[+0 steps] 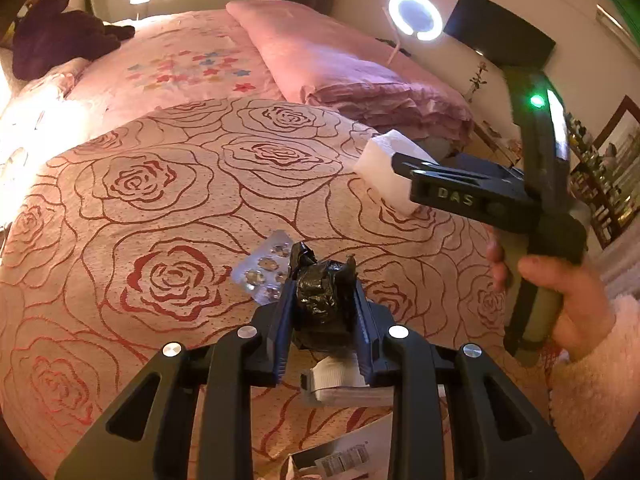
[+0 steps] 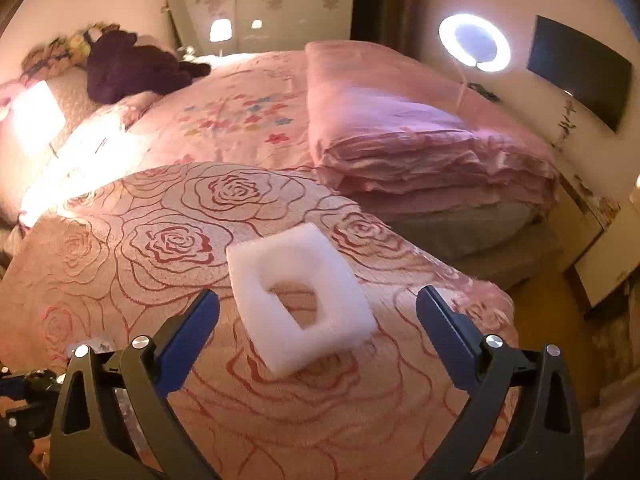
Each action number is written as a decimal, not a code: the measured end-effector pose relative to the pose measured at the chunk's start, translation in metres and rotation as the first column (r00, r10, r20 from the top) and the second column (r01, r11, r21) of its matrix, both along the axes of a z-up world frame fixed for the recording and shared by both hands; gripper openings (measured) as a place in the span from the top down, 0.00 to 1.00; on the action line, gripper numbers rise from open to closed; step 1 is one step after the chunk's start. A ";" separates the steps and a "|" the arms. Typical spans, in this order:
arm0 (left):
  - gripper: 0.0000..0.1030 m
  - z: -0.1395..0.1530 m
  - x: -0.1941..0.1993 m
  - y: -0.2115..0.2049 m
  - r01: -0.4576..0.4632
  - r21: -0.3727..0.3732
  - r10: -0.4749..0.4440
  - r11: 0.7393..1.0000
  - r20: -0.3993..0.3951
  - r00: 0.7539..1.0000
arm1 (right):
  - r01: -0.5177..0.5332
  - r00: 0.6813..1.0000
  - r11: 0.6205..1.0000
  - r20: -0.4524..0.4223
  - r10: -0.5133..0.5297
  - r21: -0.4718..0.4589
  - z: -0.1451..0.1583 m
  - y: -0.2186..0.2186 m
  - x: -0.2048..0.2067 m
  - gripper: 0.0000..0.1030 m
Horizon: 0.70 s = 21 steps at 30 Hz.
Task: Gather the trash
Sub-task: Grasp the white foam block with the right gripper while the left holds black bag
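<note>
My left gripper (image 1: pixel 324 280) is shut on a crumpled black plastic bag (image 1: pixel 326 300), held above the rose-patterned blanket (image 1: pixel 160 200). A silver blister pack (image 1: pixel 262 270) lies on the blanket just left of the bag. A square white foam frame (image 2: pixel 280 252) with a hole in its middle lies flat near the blanket's right edge. My right gripper (image 2: pixel 318 294) hangs over it, open wide, its blue pads (image 2: pixel 192 332) apart from the foam on both sides. The left wrist view shows the same foam (image 1: pixel 380 164) behind the right gripper, which a hand (image 1: pixel 560 292) holds.
A white folded packet (image 1: pixel 340 384) and a printed carton (image 1: pixel 344 460) lie under the left gripper. A folded pink quilt (image 2: pixel 420 152) sits behind the foam. The bed edge (image 2: pixel 508 296) drops off at right. A dark plush toy (image 2: pixel 132 68) and a ring light (image 2: pixel 474 42) stand farther back.
</note>
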<state>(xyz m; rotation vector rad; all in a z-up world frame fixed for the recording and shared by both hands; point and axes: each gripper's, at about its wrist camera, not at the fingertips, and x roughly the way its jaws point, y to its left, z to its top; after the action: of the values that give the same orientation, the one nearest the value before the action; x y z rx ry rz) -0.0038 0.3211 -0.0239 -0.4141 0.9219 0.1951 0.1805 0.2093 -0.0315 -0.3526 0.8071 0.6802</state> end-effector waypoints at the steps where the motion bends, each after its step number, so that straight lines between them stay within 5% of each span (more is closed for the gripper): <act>1: 0.75 0.000 0.000 0.001 -0.003 -0.001 0.003 1.000 0.000 1.000 | -0.009 1.000 1.000 -0.002 0.009 -0.023 -0.002 0.005 0.003 0.07; 5: 0.75 0.001 -0.002 0.000 -0.001 -0.001 0.001 1.000 -0.001 1.000 | -0.014 1.000 0.998 -0.025 0.013 -0.069 -0.012 0.013 0.011 0.07; 9: 0.75 0.002 -0.003 -0.002 0.003 -0.001 -0.003 1.000 0.003 1.000 | -0.048 0.997 0.997 -0.062 0.045 -0.059 -0.016 0.010 0.007 0.30; 21: 0.75 0.011 -0.003 -0.023 0.042 0.007 -0.042 0.999 0.023 0.999 | 0.058 0.994 0.998 -0.088 -0.059 -0.013 -0.004 -0.048 -0.039 0.32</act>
<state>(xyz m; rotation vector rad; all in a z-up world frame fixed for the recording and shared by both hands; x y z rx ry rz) -0.0064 0.2985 -0.0127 -0.3898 0.9057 0.1549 0.1418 0.1616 -0.0352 -0.3095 0.9017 0.6404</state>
